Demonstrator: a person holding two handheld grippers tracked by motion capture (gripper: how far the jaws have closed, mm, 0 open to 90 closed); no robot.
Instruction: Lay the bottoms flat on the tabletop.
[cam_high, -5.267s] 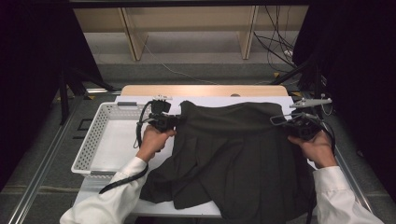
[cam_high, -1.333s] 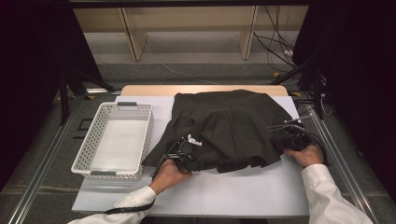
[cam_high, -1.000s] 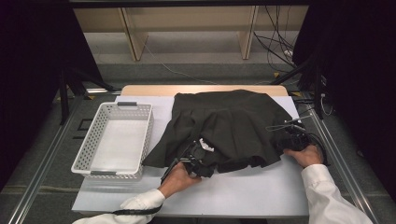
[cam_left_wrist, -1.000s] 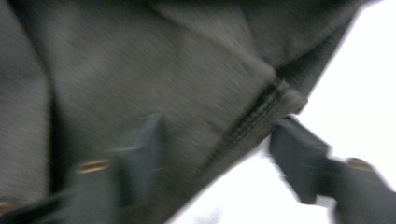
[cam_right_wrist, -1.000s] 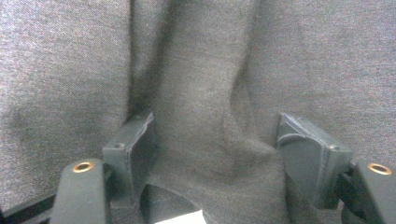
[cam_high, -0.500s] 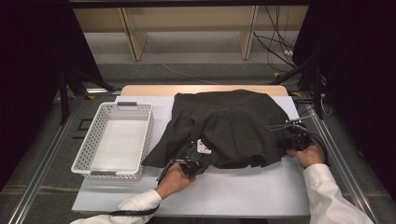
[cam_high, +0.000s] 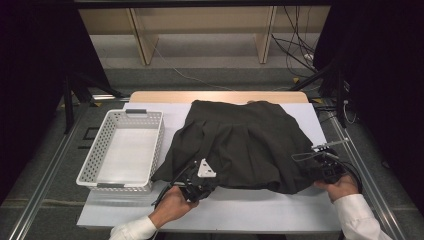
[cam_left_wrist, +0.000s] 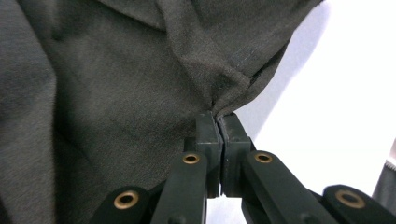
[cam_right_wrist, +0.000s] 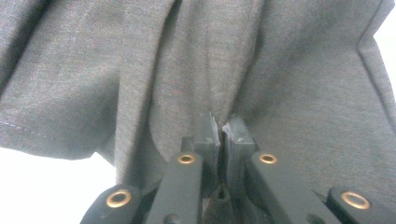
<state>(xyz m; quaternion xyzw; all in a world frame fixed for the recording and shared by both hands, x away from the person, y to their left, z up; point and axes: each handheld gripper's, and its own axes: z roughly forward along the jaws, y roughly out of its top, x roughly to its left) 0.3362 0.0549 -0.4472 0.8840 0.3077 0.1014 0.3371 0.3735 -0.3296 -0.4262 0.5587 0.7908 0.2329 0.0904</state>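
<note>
On the white table (cam_high: 250, 210) lies a dark pleated skirt (cam_high: 240, 145), just beside a white basket (cam_high: 97, 165). Left gripper (cam_high: 196, 187) and right gripper (cam_high: 320, 170) are each clamped tight on its near hem.

A lab recording bay: black curtains (cam_high: 30, 75), metal floor rails (cam_high: 45, 175), loose cables (cam_high: 300, 50), white table (cam_high: 250, 210)

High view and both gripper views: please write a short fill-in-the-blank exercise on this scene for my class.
1. The dark skirt lies on the white ____.
2. The left gripper is ____ on the skirt's hem.
3. The basket left of the skirt is ____ in colour.
4. The right gripper pinches the ____.

Missing words: table; shut; white; skirt
</note>
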